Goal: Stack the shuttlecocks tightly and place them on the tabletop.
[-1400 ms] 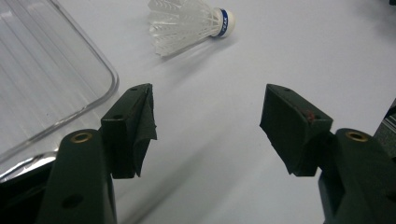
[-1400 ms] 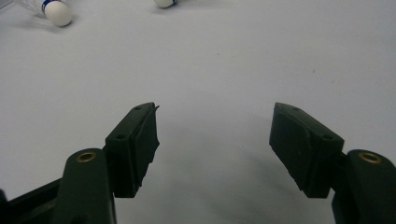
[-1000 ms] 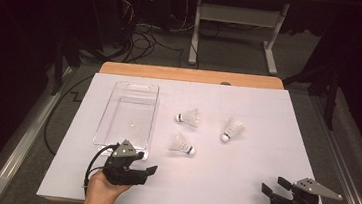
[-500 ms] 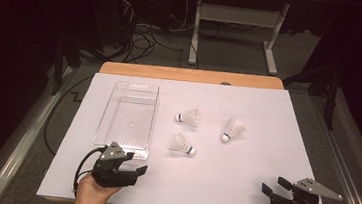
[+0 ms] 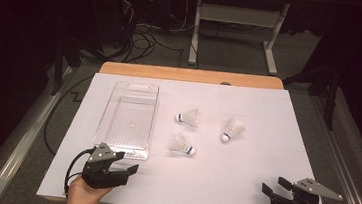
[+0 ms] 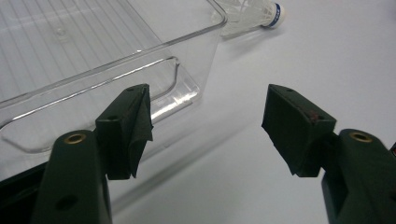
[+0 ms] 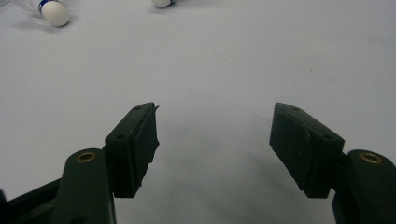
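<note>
High view, left to right: left gripper (image 5: 130, 169) at the near edge, jaws spread and empty, aimed past the near end of the clear bin (image 5: 102, 124), probably lined up for the nearest shuttlecock (image 5: 182, 144). Two more shuttlecocks (image 5: 188, 117) (image 5: 232, 129) lying apart on the white sheet (image 5: 268, 115), outside the bin. Right gripper (image 5: 275, 185) parked low at the near right, jaws wide, holding nothing.

White-covered rectangular table (image 5: 241, 188) with a wooden far edge is carrying four items. Clear rectangular plastic bin (image 5: 118, 103) is sitting left of centre. Three white feathered shuttlecocks are lying on their sides right of it: one (image 5: 188, 118) nearest the bin, one (image 5: 182, 145) nearer the person, one (image 5: 232, 129) farthest right.
</note>
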The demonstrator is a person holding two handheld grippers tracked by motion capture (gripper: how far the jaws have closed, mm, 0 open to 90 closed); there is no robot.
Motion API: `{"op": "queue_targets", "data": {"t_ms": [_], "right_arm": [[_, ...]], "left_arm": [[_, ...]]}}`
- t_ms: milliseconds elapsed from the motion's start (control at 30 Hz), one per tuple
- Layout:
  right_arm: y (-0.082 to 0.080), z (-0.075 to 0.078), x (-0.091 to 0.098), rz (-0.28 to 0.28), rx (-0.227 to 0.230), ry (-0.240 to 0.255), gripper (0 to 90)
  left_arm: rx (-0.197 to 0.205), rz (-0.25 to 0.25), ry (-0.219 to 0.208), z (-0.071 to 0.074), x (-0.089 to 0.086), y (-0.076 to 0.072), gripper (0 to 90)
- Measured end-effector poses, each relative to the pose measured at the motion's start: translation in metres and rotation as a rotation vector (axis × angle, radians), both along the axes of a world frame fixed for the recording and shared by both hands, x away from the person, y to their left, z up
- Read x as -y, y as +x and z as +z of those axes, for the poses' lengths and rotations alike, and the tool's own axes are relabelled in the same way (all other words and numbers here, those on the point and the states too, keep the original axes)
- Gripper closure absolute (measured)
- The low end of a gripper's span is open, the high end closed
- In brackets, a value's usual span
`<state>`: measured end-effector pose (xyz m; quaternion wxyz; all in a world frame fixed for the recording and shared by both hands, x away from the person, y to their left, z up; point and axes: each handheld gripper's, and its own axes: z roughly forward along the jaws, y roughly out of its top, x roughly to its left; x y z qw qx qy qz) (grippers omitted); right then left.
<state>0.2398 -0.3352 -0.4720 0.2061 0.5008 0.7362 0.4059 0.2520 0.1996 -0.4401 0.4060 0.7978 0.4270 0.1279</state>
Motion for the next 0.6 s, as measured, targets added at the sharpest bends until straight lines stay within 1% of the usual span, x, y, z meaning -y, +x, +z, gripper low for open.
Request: {"op": "queue_targets", "data": {"t_ms": [200,400,600], "right_arm": [[0.0,0.0,0.0,-0.003,-0.001,-0.003,32.8],[0.0,0.0,0.0,-0.005,-0.002,-0.006,32.8],[0.0,0.0,-0.001,-0.007,-0.003,-0.006,32.8]], "left_arm": [[0.008,0.022,0.0,-0.001,-0.009,-0.002,33.9],[0.001,0.046,-0.007,-0.003,-0.021,-0.005,33.3],[0.018,0.07,-0.013,-0.006,-0.029,-0.006,33.3]]}}
